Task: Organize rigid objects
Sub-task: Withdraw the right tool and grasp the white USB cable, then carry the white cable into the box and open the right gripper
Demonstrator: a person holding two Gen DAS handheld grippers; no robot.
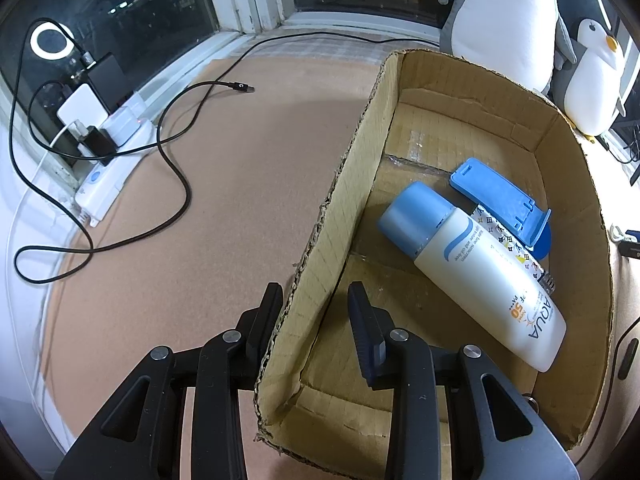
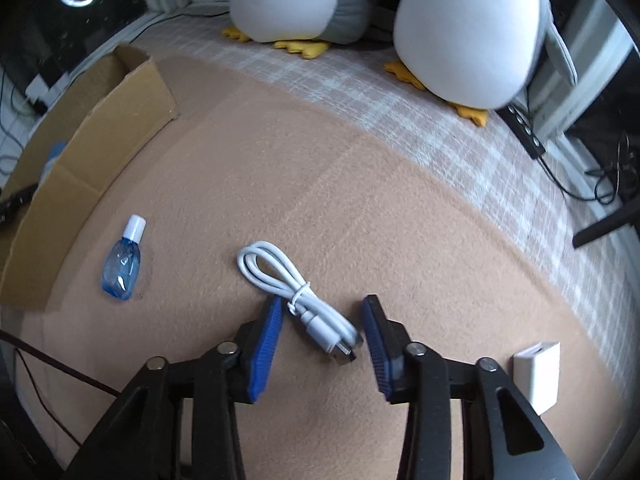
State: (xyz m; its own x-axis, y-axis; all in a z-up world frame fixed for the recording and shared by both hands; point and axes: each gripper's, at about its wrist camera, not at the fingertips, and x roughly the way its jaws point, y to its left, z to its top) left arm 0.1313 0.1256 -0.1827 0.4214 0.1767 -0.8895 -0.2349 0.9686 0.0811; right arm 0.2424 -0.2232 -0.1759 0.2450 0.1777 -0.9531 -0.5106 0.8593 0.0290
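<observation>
Left gripper is clamped on the near-left wall of the cardboard box, one finger outside and one inside, w/ the wall pinched between them. Inside the box lies a white sunscreen bottle w/ a blue-grey cap, on its side, cap pointing toward the far-left corner; just past it sits a blue plastic piece, partly over a patterned packet that pokes out from under both. Outside the box, on the tan felt tabletop, a black cable loops across to a white power strip by the window. Right gripper points steeply down over a bundled white USB cable, jaws apart w/ the plug end of the bundle lying between them; blue pads sit either side, the right one right at the plug, but can't tell if it actually touches. No grip on it yet. Left of that, well apart, a small blue bottle w/ a white cap lies flat near the outer wall of the box. Bottom right, a small white charger-like block sits beside the gripper arm. Two plush penguins stand at the far edge on a plaid cloth.
</observation>
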